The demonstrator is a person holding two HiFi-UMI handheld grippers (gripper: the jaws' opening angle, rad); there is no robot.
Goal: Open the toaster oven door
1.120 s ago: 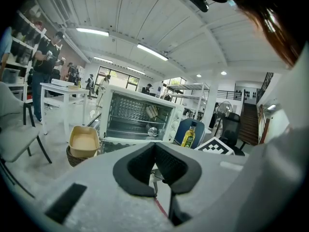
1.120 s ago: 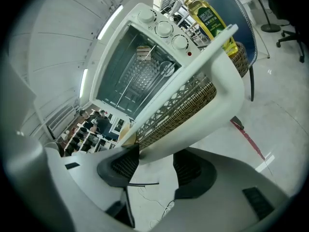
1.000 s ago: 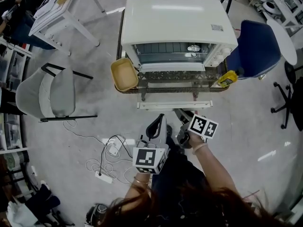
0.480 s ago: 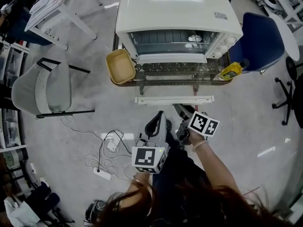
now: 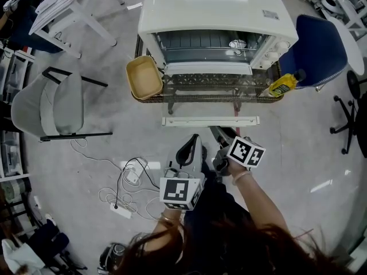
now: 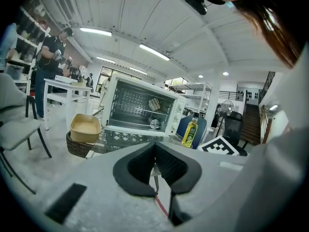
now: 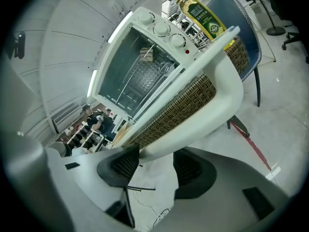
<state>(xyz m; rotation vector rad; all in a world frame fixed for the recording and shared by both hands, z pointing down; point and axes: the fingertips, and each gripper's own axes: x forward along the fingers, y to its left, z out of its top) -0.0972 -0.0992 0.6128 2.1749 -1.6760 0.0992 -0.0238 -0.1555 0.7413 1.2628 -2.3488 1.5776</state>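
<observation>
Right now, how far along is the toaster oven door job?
Done: the toaster oven stands open, its door lowered and the rack exposed. In hand: the door handle lies across the tips of the right gripper, jaws apart. The left gripper is shut and empty. Left: probably just backing off.

The left gripper point(image 5: 191, 144) and right gripper point(image 5: 219, 135) have pale grey bodies, black ribbed pads point(image 6: 136, 167) and white cubes point(image 5: 182, 191) with black square markers. The person wears dark clothing point(image 5: 215, 216), apparently short-sleeved, and thin wristbands point(image 5: 241, 179).
</observation>
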